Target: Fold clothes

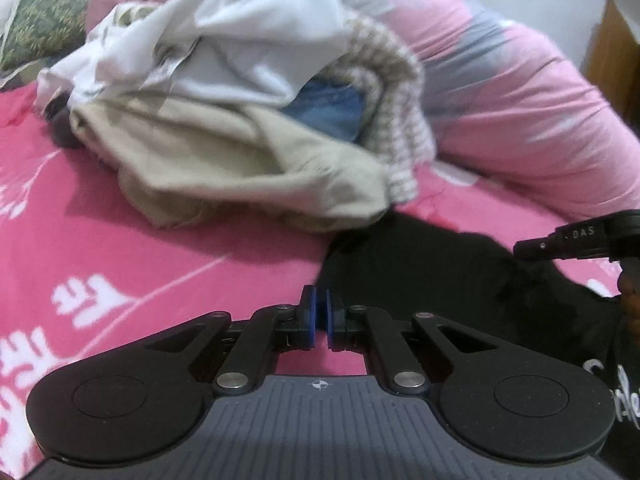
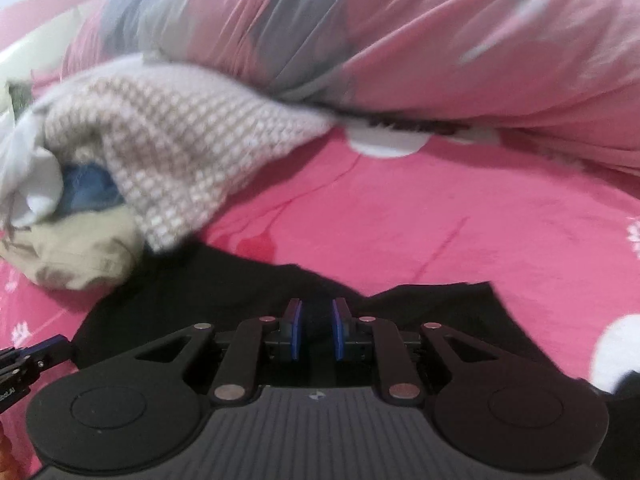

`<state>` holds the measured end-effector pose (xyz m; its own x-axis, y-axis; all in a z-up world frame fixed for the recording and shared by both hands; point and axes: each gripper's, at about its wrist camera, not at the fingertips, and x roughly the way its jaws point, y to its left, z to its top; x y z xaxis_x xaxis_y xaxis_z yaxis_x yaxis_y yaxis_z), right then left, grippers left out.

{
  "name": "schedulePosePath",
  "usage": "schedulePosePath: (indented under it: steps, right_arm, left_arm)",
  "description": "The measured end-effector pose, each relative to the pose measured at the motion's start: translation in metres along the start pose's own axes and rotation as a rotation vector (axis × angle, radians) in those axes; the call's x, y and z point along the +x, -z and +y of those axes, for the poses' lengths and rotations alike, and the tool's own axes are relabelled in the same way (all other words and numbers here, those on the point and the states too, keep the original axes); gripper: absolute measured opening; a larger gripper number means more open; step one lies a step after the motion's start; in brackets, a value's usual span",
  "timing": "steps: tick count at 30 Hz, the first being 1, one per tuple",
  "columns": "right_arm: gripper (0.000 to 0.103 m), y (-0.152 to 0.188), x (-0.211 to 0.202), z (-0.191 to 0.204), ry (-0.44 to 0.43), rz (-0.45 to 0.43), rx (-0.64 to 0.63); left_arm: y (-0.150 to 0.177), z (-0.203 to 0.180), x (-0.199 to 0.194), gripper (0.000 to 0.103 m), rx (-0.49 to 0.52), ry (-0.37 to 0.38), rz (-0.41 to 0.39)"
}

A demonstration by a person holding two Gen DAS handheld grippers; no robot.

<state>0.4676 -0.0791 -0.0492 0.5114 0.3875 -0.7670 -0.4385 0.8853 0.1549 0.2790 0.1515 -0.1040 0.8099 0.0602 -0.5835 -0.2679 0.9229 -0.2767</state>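
Watching the flat black cotton garment point(image 2: 224, 292) spread on the pink printed bedsheet point(image 2: 420, 216), I see my right gripper point(image 2: 316, 330) over it, jaws narrowly apart, maybe pinching a fold; my left gripper point(image 1: 320, 318) is closed, empty. Thin fabric could slip free, or snag the heaped beige and white clothes pile point(image 1: 224, 120) touching its edge.

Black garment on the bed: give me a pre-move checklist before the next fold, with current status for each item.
1. Left gripper shut with nothing between its pads: ok, it sits over the pink sheet beside the garment.
2. Right gripper over the black garment: ok.
3. Right gripper gripping the cloth: cannot tell, a gap shows between the pads, with dark fabric in or behind it.
4. Garment lying flat: not ok, its far edge is wavy and uneven.
5. Garment apart from the clothes pile: not ok, the pile's edge lies against it.
6. Sharp view: not ok, both views are blurred.
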Motion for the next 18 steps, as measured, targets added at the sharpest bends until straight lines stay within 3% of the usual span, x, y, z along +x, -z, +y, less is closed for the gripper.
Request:
schedulePosePath:
  steps: [2,5,10,12,14,18]
  right_arm:
    - [0.015,-0.004,0.024,0.005,0.014,0.045,0.014]
    - [0.014,-0.015,0.05,0.009,0.072,0.02,0.031]
    - [0.015,-0.038,0.038,-0.008,0.123,-0.121,0.172]
    - [0.016,-0.041,0.019,-0.029,0.103,-0.166,0.255]
    - [0.017,-0.036,-0.001,-0.048,0.077,-0.179,0.295]
    - [0.02,-0.021,-0.023,-0.082,0.095,-0.121,0.305]
  left_arm:
    - [0.001,0.005,0.004,0.005,-0.025,-0.004,0.023]
    - [0.002,0.005,0.006,0.006,-0.029,-0.008,0.031]
    - [0.003,0.006,0.007,0.006,-0.028,-0.005,0.027]
    - [0.002,0.008,0.006,0.007,-0.043,0.003,0.028]
    - [0.002,0.009,0.005,0.007,-0.056,0.008,0.028]
    - [0.002,0.009,0.004,0.007,-0.059,0.004,0.022]
